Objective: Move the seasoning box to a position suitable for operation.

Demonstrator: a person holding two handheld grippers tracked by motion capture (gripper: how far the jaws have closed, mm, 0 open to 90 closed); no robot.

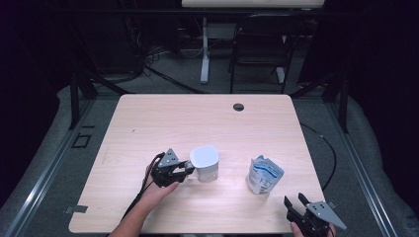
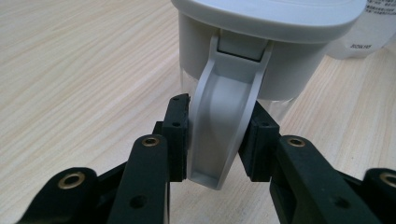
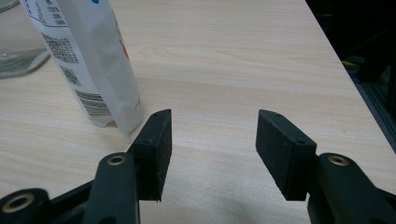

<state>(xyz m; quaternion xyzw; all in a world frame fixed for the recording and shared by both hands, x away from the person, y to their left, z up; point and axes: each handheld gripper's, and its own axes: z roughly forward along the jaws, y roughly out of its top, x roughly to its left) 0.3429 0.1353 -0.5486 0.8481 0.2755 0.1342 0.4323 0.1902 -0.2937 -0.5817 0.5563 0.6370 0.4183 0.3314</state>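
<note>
From above, my left tool [image 1: 184, 170] sat at the nine o'clock side of the white lidded jug [image 1: 205, 163], which stood near the middle of the bench [image 1: 163, 118]. A white and blue pouch [image 1: 263, 174] stood upright at the jug's three o'clock, well apart from it. My right tool [image 1: 296, 205] hung at the bench's five o'clock corner.

Along my left tool [image 2: 217, 135], both pads pressed the jug's grey handle [image 2: 224, 121] between them; the jug's lid [image 2: 275, 18] was at twelve o'clock.

Along my right tool [image 3: 212, 149], the jaws stood wide with bare bench between them, and the pouch [image 3: 88, 60] was at ten o'clock, just beside the left pad.
</note>
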